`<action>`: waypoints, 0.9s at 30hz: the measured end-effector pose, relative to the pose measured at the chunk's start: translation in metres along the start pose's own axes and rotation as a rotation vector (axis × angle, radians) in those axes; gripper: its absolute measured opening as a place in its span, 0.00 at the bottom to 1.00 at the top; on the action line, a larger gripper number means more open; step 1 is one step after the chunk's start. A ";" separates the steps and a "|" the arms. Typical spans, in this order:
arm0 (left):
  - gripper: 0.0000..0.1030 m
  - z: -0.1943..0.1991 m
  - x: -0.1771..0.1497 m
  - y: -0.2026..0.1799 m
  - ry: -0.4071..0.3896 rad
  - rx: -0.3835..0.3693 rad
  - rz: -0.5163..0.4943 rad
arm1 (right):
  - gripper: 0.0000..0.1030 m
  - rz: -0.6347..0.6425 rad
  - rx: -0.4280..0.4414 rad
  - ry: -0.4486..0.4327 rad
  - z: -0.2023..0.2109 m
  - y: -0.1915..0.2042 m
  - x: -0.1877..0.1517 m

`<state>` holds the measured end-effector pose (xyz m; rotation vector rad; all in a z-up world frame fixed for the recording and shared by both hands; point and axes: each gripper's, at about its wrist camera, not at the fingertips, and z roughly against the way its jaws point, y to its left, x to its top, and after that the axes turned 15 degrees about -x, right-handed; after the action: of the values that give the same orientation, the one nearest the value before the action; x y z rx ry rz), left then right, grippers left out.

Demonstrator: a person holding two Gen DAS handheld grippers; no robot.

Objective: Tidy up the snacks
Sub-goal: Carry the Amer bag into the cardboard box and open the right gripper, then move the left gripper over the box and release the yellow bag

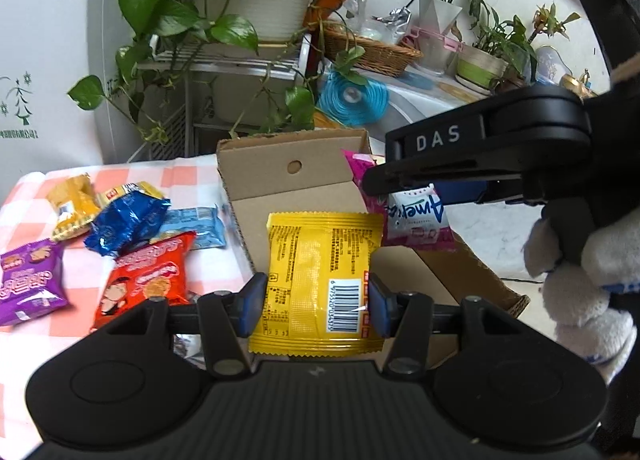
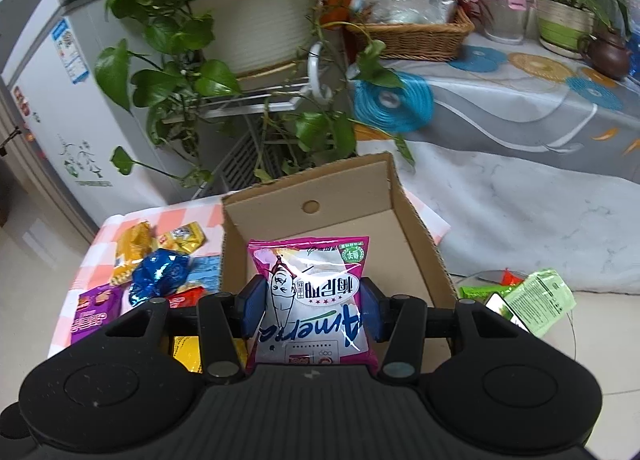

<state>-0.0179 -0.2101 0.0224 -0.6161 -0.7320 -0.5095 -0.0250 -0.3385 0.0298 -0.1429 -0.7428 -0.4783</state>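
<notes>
On the left of a pink-checked desk, loose snacks wait unsorted: a purple packet, a red packet, a blue foil packet. Beside them stands an open cardboard box, apparently the collecting place. The left tool is clenched on a yellow packet, held over the box, likely for dropping in. Further right, the right tool grips a pink and white packet above the same box. Whether either packet touches the box floor is unclear
</notes>
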 end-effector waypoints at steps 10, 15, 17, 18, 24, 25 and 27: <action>0.67 0.001 -0.003 0.002 -0.011 -0.008 -0.003 | 0.60 -0.052 0.000 0.025 -0.005 -0.005 0.002; 0.73 0.010 -0.003 0.010 -0.009 0.022 -0.010 | 0.62 -0.048 0.026 0.022 -0.006 -0.001 0.003; 0.77 0.015 -0.004 0.017 -0.003 0.039 -0.011 | 0.63 -0.042 0.042 0.022 -0.005 0.001 0.003; 0.80 0.018 -0.005 0.021 -0.002 0.052 -0.008 | 0.63 -0.037 0.051 0.021 -0.005 0.003 0.003; 0.81 0.034 -0.008 0.048 0.000 0.100 0.014 | 0.65 0.004 0.109 0.003 -0.003 0.016 0.002; 0.81 0.038 -0.008 0.052 -0.001 0.108 0.014 | 0.65 0.013 0.119 0.001 -0.003 0.018 0.002; 0.83 0.044 -0.009 0.060 -0.005 0.119 0.018 | 0.66 0.038 0.138 -0.002 -0.002 0.026 0.001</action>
<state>-0.0060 -0.1362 0.0216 -0.5120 -0.7551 -0.4447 -0.0111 -0.3170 0.0296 -0.0290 -0.7715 -0.3893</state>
